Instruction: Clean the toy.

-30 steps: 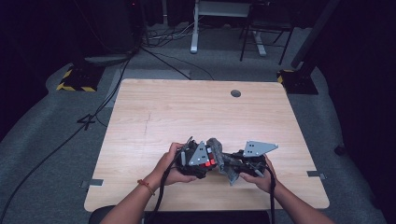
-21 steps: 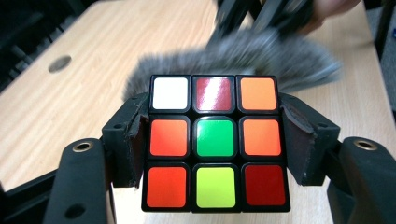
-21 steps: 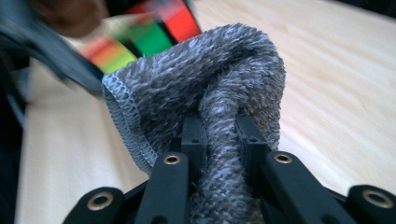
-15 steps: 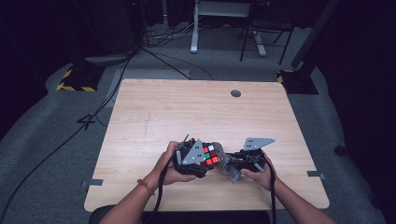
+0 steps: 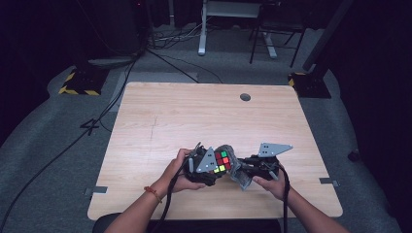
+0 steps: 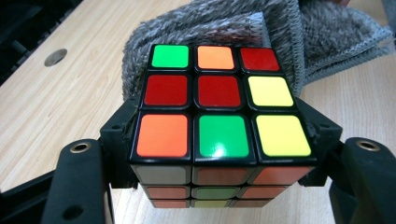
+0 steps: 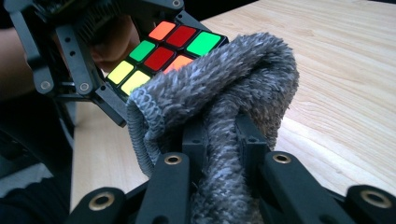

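Near the front edge of the desk point(image 5: 160, 121), both hands meet w/ the work between them. Left gripper point(image 6: 219, 154) has its jaws clamped on the puzzle cube point(image 6: 219, 107), 1 jaw per side, held just above the wood. Right gripper point(image 7: 222, 140) has jaws pinched together on a bunched grey cloth point(image 7: 224, 98), which touches the cube's far edge and overlaps approx 1 corner of the top face. Judging by that, grasps are done and wiping looks underway; most of the top face is bare of cloth, so the other faces prob. remain to be wiped.
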The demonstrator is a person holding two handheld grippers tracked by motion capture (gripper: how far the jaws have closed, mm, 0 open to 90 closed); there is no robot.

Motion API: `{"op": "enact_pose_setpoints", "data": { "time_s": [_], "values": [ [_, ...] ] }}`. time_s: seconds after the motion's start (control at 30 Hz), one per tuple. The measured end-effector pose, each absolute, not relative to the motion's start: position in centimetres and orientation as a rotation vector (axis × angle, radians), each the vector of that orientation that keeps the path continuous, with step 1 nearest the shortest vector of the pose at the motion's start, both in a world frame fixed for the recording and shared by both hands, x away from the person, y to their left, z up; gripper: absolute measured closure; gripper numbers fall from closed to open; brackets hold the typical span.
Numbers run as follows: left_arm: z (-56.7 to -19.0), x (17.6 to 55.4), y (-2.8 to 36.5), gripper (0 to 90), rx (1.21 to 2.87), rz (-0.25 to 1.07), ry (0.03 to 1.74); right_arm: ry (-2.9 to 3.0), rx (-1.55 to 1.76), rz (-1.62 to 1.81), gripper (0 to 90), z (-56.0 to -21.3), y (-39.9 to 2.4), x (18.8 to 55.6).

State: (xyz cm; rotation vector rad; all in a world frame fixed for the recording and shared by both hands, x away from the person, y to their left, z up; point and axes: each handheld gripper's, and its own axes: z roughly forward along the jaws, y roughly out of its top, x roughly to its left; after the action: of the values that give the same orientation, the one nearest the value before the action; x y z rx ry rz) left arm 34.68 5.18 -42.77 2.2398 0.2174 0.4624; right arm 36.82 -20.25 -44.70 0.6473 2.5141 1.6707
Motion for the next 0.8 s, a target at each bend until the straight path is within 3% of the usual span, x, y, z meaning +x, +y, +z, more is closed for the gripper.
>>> {"op": "enact_pose_setpoints", "data": {
  "time_s": [0.3,0.53,0.8],
  "values": [
    [-42.1,34.7,5.8,33.2,2.186,0.424,0.226,2.454,0.578,1.601,77.5,-43.6,-19.9,36.0],
    [-41.5,34.3,5.8,33.4,2.161,0.411,0.198,2.585,0.603,1.417,77.2,-46.3,-18.6,36.7],
    [-41.9,34.8,6.1,33.3,2.179,0.421,0.222,2.502,0.605,1.473,77.2,-44.8,-19.6,36.3]
  ]
}}
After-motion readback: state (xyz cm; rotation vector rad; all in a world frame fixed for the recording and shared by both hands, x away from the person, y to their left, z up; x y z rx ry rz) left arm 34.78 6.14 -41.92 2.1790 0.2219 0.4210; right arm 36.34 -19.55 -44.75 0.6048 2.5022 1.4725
